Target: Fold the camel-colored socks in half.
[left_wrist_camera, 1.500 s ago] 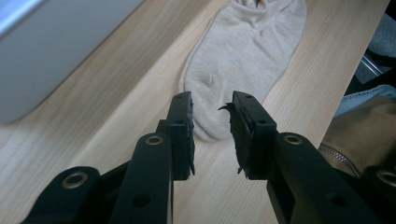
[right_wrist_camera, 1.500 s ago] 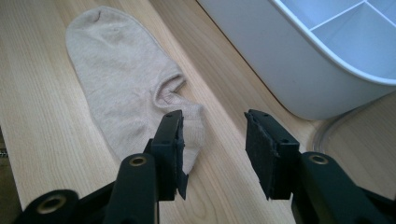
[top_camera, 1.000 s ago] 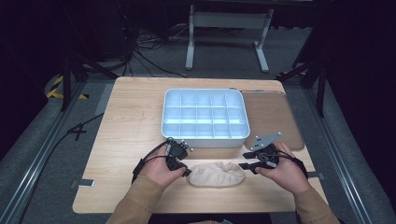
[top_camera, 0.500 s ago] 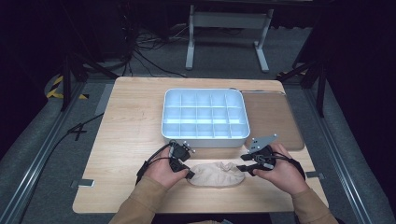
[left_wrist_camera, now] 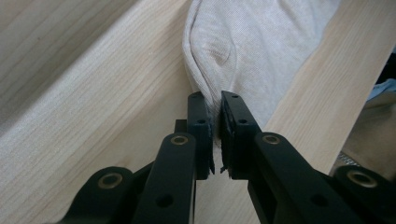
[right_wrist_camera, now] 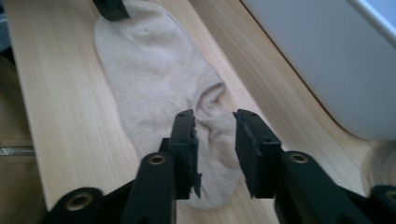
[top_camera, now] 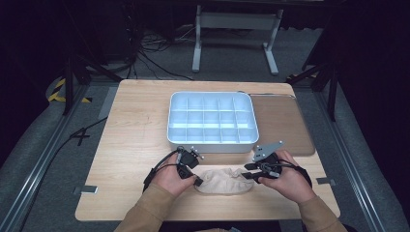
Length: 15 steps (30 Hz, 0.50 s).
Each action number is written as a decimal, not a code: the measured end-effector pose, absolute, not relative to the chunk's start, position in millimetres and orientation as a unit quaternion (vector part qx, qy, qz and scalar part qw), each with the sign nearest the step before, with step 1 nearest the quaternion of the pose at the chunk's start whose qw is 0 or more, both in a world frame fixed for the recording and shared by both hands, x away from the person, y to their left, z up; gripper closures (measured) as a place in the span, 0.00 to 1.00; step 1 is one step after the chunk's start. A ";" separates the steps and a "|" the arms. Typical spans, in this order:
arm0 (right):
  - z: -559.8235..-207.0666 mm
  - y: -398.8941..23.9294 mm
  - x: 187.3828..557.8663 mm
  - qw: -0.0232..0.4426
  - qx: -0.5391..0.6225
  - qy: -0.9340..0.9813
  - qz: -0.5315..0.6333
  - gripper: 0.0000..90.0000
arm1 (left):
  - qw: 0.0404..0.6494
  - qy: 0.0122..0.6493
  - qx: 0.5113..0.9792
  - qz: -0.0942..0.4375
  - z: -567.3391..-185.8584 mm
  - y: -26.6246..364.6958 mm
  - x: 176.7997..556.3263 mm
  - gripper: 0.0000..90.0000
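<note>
The left gripper [left_wrist_camera: 214, 133] has just closed its fingers on one end of the beige sock [top_camera: 223, 181], which lies flat on the bench [top_camera: 130, 125] before the compartment tray [top_camera: 211, 118]. The right gripper [right_wrist_camera: 214, 140], fingers narrowing but apart, straddles the opposite end, likely to lift it level.

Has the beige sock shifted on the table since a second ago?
No. The sock lies at the same spot in front of the white compartment tray.

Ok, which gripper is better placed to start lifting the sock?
Left. The left gripper has just closed and already pinches an edge of the sock. The right gripper has been closing, but its jaws stand apart over the other end, pads not yet pressing the fabric.
</note>
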State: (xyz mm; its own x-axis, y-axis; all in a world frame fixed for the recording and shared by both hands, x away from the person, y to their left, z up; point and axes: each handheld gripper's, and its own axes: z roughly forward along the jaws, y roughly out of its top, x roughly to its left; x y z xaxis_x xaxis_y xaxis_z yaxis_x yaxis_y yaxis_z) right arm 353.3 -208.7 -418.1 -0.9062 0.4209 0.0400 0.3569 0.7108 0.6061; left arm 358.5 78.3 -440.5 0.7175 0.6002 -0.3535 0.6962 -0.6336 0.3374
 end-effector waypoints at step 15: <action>-430.6 -179.8 344.9 0.028 0.204 0.909 0.361 0.99 | 0.236 0.366 0.894 -0.103 -434.4 79.0 354.6 0.93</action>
State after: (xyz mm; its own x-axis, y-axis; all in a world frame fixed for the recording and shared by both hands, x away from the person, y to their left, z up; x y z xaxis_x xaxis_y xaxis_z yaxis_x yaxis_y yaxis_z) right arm 344.9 -179.8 -430.6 -0.9148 0.3924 0.0957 0.3513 0.6559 0.6681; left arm 354.6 79.0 -434.4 0.7108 0.6055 -0.3578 0.7033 -0.6203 0.3473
